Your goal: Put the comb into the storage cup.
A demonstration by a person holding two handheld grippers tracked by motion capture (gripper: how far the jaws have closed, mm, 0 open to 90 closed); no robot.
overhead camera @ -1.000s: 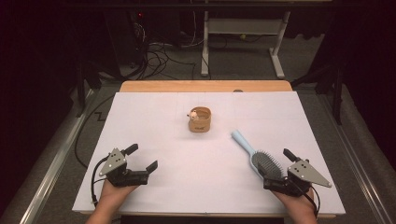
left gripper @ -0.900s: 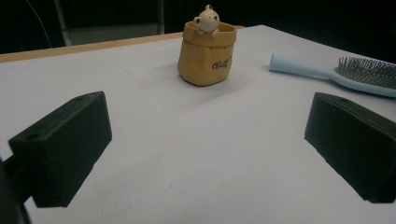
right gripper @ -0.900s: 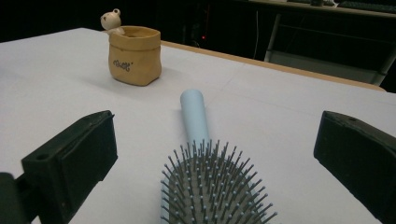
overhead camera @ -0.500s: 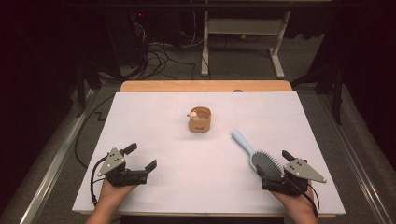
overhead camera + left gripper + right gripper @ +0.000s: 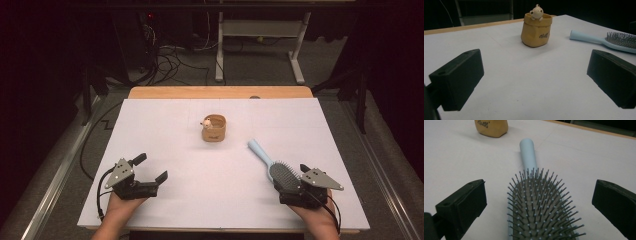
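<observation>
Right gripper (image 5: 539, 202): jaws spread wide either side of the hairbrush (image 5: 541, 205) head, not touching; likely lining up a grasp
Hairbrush: bristles up, near table (image 5: 150, 125) front right corner; handle towards centre
Left gripper (image 5: 150, 176): jaws apart, empty, front left; seemingly waiting
Bear pot (image 5: 214, 128): upright, mid-table, well apart

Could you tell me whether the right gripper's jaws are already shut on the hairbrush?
No, the right gripper has its jaws wide apart on either side of the hairbrush, touching neither side of its bristled head.
</observation>
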